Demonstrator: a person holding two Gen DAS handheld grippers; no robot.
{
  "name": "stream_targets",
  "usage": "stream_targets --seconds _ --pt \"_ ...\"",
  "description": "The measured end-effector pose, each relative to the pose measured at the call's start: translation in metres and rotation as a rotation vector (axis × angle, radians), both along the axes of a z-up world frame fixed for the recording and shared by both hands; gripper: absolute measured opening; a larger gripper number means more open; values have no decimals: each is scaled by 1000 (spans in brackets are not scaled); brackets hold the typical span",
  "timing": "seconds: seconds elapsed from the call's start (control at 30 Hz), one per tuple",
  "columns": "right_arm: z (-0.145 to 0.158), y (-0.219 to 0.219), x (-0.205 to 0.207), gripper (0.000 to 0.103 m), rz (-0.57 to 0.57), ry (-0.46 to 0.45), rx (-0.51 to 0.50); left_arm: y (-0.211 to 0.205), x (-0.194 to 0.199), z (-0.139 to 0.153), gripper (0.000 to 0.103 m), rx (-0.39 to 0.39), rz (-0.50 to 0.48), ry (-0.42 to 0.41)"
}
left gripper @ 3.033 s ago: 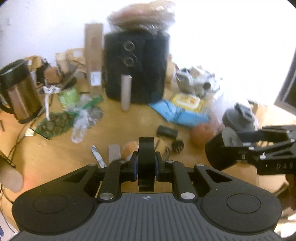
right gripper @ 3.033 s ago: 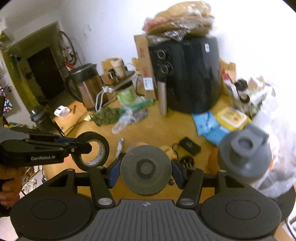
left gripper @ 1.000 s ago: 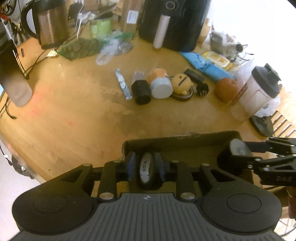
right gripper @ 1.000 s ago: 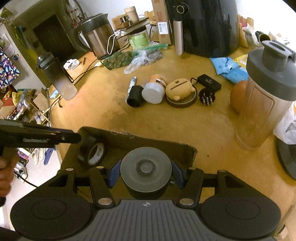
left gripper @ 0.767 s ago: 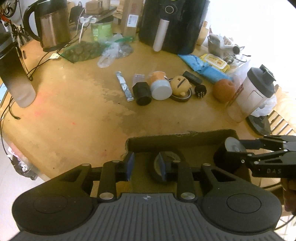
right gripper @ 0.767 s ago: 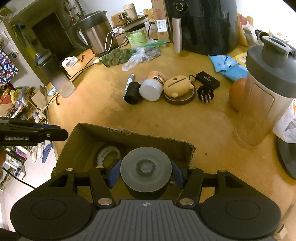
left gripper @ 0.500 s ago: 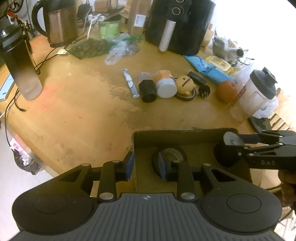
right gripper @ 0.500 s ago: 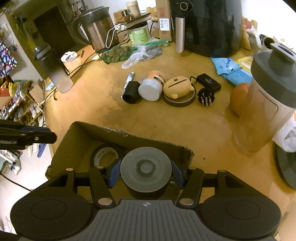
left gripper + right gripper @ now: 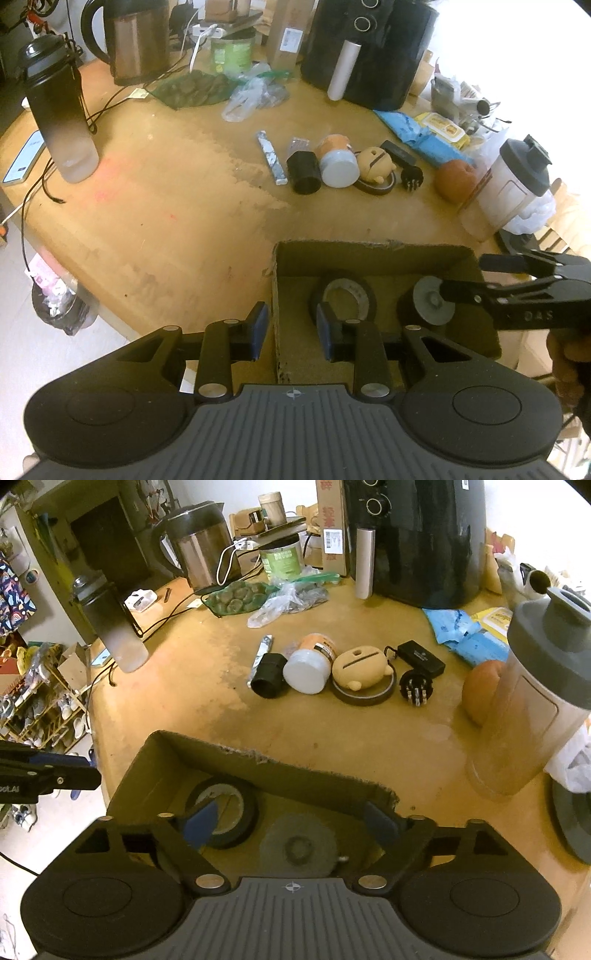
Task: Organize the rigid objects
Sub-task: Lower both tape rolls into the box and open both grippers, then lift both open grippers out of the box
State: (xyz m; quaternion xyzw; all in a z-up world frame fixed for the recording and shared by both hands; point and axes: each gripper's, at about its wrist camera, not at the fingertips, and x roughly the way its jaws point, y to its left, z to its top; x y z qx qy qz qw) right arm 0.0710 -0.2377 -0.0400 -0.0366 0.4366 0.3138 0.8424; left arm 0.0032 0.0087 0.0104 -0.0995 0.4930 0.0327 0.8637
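Right wrist view shows the right gripper (image 9: 291, 825) opening its jaws off the grey-capped black cylinder (image 9: 297, 845) — stiff, smooth, best pinched across its round sides — low in the cardboard box (image 9: 258, 768) beside the tape roll (image 9: 221, 818), while the left gripper (image 9: 291, 328) hangs empty, part-open.

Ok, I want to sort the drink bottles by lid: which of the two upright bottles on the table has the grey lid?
The clear shaker bottle at the right edge; the frosted bottle at the left edge has a dark lid.
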Motion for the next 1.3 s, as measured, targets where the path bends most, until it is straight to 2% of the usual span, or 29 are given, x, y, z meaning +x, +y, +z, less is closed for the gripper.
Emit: stream_targets --seconds 0.1,0.17,0.3,0.37,0.47,0.57,0.83,1.3 --pt "-2 -4 -7 99 -15 15 -13 -2 0 -1 30 12 5 21" --pt "-5 -7 -11 103 -26 27 -27 -5 0 -3 37 18 2 43" --pt "-10 -15 -20 103 -46 63 -44 -13 -3 -4 43 40 -18 60" --pt "-14 -18 -22 103 -57 84 -63 -16 -5 -3 55 47 -26 61" --pt "-18 -24 -26 103 -65 99 -76 -21 -7 -4 57 60 -37 70" --pt "-20 -28 -28 103 -78 108 -82 -25 -9 -6 68 70 -48 83" --pt "-18 -36 -25 103 -103 112 -79 -30 -7 -9 68 59 -47 100" --pt "3 -24 9 103 -120 48 -99 -32 27 3 68 65 -61 53"
